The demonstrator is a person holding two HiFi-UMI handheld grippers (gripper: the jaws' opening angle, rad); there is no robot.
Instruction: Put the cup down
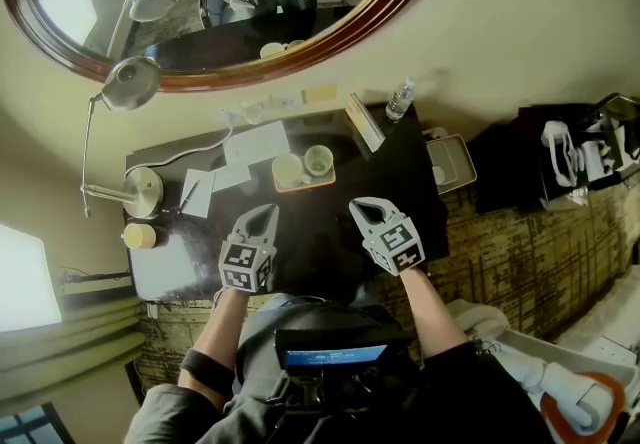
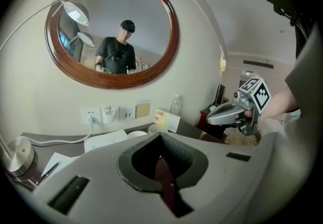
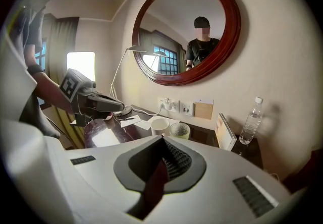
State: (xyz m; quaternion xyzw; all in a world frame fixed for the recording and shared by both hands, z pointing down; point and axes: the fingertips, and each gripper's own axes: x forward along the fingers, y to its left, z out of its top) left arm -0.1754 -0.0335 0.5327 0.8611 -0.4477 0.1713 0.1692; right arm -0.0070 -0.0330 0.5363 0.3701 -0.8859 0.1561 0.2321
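Observation:
A white cup (image 1: 288, 169) and a pale green glass cup (image 1: 319, 161) stand side by side on a small orange tray (image 1: 303, 182) at the middle of the dark desk (image 1: 330, 232). My left gripper (image 1: 264, 215) and right gripper (image 1: 364, 207) hover over the desk's near part, short of the tray, both shut with nothing in them. In the right gripper view the white cup (image 3: 159, 126) and the glass cup (image 3: 179, 130) stand just beyond my shut jaws (image 3: 162, 140), and the left gripper (image 3: 108, 103) shows at left. The left gripper view looks over its shut jaws (image 2: 160, 136) at the right gripper (image 2: 229, 113).
A desk lamp (image 1: 128, 84) with a round base (image 1: 143, 190) stands at the left, near papers (image 1: 255, 144) and a yellow cup (image 1: 140, 236). A water bottle (image 1: 399, 100) and a standing card (image 1: 365, 122) are at the back right. A round mirror (image 1: 330, 42) hangs on the wall.

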